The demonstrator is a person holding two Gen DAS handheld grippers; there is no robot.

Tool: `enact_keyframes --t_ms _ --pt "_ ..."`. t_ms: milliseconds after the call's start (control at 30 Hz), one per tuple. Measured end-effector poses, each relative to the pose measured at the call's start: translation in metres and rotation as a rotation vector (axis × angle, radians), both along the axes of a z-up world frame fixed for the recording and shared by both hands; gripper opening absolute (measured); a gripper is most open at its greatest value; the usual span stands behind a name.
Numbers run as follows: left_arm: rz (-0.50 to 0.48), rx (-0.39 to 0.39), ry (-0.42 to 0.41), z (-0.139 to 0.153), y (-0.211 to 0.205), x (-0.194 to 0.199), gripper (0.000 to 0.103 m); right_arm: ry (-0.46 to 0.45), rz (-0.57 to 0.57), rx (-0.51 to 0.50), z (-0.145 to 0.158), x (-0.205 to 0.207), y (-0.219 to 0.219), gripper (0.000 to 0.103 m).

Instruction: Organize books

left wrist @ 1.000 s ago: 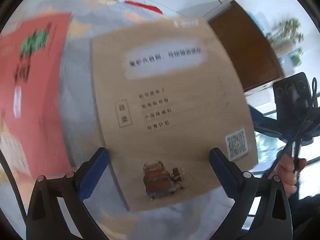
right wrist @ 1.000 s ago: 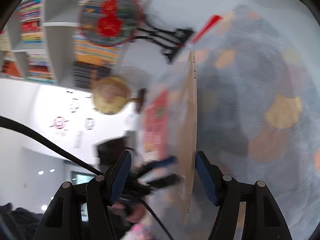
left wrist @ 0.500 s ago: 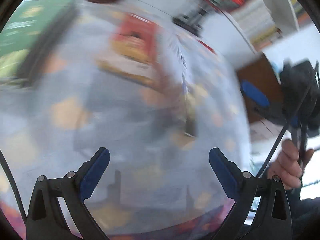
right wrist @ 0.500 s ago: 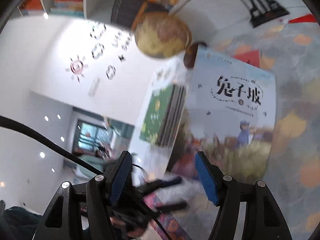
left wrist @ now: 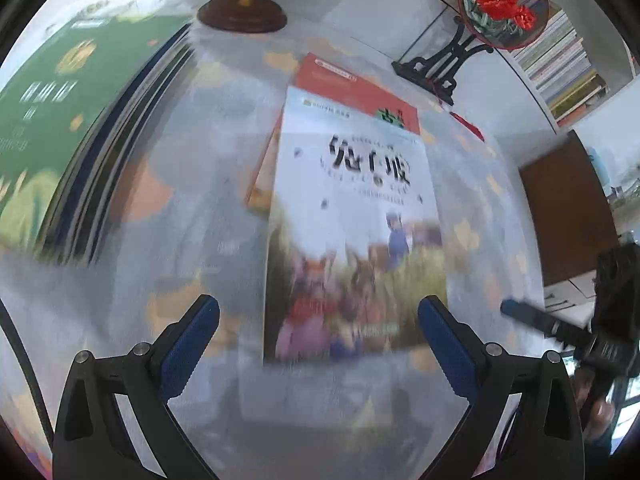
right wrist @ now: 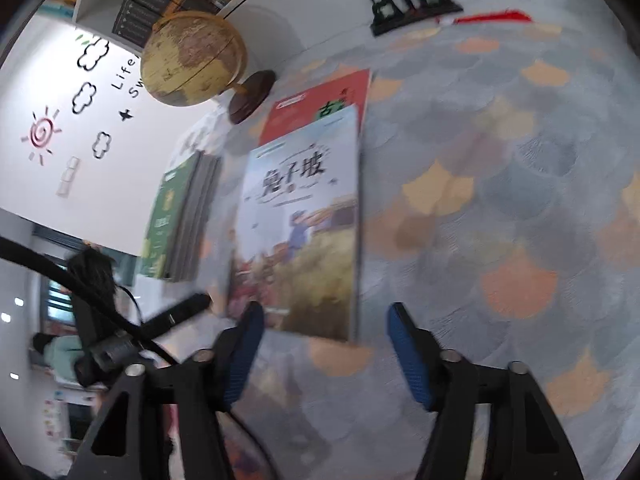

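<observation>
the left hand-held gripper (left wrist: pixel 319 334) tilts steeply down toward the bench (left wrist: pixel 192 248), its blue-padded jaws spread wide with nothing between them. just beyond its fingertips, and not touching them, a picture book (left wrist: pixel 352 240) with a pale blue cover lies flat and face up on the patterned cloth, its near edge between the two pads as the left wrist camera sees it. the book rests on top of a red book (left wrist: pixel 352 88), whose far end sticks out from under it. the right hand-held gripper (right wrist: pixel 324 344) also angles down at the bench, and its jaws are closing with nothing between them; the same picture book (right wrist: pixel 300 224) lies just ahead, its near right corner close to the gap, apart from both pads. left of the two books stands a row of books fronted by a green book (right wrist: pixel 164 216). farther back sit a globe (right wrist: pixel 192 60) on a dark wooden base and a black ornament stand (right wrist: pixel 404 0). in the left wrist view, the right hand-held gripper (left wrist: pixel 560 328) shows blurred at the right edge
</observation>
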State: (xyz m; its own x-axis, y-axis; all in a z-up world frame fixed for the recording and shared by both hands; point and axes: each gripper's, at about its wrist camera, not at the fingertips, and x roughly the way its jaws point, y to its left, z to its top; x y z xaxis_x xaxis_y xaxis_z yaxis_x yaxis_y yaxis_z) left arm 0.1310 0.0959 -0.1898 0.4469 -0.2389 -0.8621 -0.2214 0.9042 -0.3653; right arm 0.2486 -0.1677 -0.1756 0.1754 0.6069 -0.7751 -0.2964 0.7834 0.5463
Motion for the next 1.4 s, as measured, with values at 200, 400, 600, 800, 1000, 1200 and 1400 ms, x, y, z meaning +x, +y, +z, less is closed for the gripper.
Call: enact_keyframes --t_ms 200,400,600,800,1000,1200,1400 --pt "-0.011 0.082 0.072 -0.022 -0.002 0.034 0.098 -0.036 0.035 -0.072 -0.022 0.012 0.023 0.042" --pt "-0.08 0.063 0.045 -0.026 -0.019 0.038 0.099 -0.056 0.016 -0.111 -0.044 0.034 0.042 0.043" --pt "-0.143 0.027 0.038 -0.024 -0.045 0.027 0.099 -0.031 0.053 -0.082 -0.043 0.02 0.033 0.045" --pt "-0.252 -0.107 0.06 -0.027 -0.082 -0.01 0.099 0.013 0.041 -0.099 -0.046 -0.021 -0.018 0.045" --pt "-0.275 0.002 0.062 -0.024 -0.102 -0.028 0.073 0.035 0.008 -0.105 -0.046 -0.054 -0.057 0.044" --pt "-0.209 -0.059 0.039 -0.026 -0.08 -0.032 0.046 -0.044 0.019 -0.146 -0.047 -0.066 -0.045 0.044" --pt "-0.194 -0.357 -0.098 0.011 -0.065 -0.052 0.046 -0.053 -0.02 -0.074 -0.052 -0.067 -0.056 0.044"
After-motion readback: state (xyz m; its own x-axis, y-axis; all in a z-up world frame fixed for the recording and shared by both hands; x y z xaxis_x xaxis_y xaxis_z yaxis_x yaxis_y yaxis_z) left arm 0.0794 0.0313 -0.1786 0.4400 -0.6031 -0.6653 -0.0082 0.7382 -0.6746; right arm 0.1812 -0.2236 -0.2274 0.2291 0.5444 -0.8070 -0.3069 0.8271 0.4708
